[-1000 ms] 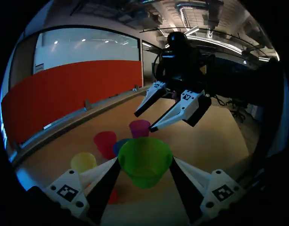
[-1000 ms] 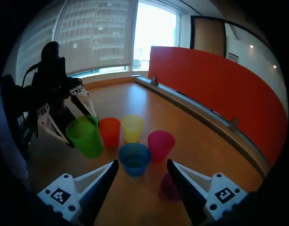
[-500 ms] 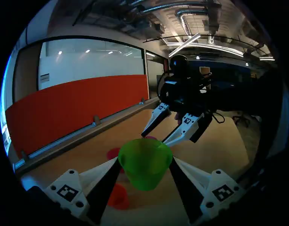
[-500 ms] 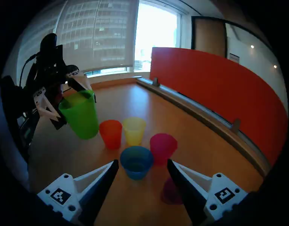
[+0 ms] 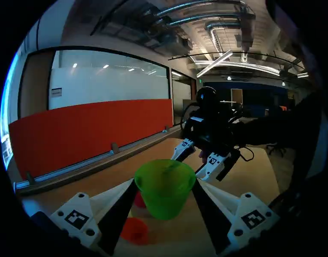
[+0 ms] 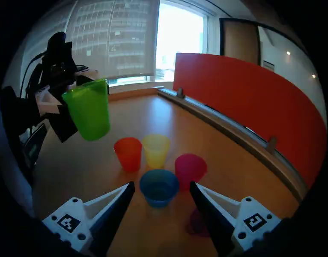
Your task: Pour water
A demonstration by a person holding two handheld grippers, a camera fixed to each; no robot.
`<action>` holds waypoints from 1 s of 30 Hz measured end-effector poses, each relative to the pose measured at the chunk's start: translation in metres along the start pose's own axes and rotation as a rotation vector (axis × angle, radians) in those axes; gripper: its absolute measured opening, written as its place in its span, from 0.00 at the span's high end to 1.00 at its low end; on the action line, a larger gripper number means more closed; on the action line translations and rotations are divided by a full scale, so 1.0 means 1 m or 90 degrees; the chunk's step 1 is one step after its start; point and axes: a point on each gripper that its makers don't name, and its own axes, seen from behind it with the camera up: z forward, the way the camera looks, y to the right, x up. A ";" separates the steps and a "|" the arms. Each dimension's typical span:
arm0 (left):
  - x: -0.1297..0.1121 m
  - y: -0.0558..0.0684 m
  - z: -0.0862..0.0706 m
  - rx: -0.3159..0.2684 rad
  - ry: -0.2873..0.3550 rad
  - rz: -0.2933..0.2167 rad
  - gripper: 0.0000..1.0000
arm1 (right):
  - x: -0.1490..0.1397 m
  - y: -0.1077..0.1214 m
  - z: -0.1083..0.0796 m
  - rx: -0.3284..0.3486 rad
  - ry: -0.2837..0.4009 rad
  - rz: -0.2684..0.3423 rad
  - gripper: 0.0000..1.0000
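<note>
Left gripper (image 5: 164, 184) has its two fingers clamped on one translucent green plastic cup (image 6: 87, 112), one finger on each side of the wall. In the right gripper view the cup hangs in the air, clear of the wooden table (image 6: 245, 171), up and to the left of the cups below and leaning a little.

Four more plastic cups stand upright in a tight cluster, well in from the table edge that runs along the orange-red partition wall (image 6: 258, 98). There is one orange cup (image 6: 128, 153) and one yellow cup (image 6: 156, 150) side by side. One pink cup (image 6: 190, 170) and one blue cup (image 6: 159, 187) stand nearer the camera. That makes five cups counted.

Right gripper (image 6: 160, 185) holds its fingers wide apart with nothing gripped. It hovers just short of the blue cup. A dim purple shape (image 6: 197, 222) lies by its right finger, too dark to identify.
</note>
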 end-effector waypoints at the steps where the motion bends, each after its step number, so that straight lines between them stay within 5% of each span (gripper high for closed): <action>1: 0.001 -0.001 -0.001 0.001 0.002 -0.001 0.12 | 0.000 0.000 0.001 0.000 0.000 0.000 0.00; 30: -0.003 -0.012 -0.009 0.026 -0.006 -0.005 0.12 | -0.026 -0.002 0.043 0.022 -0.048 0.000 0.00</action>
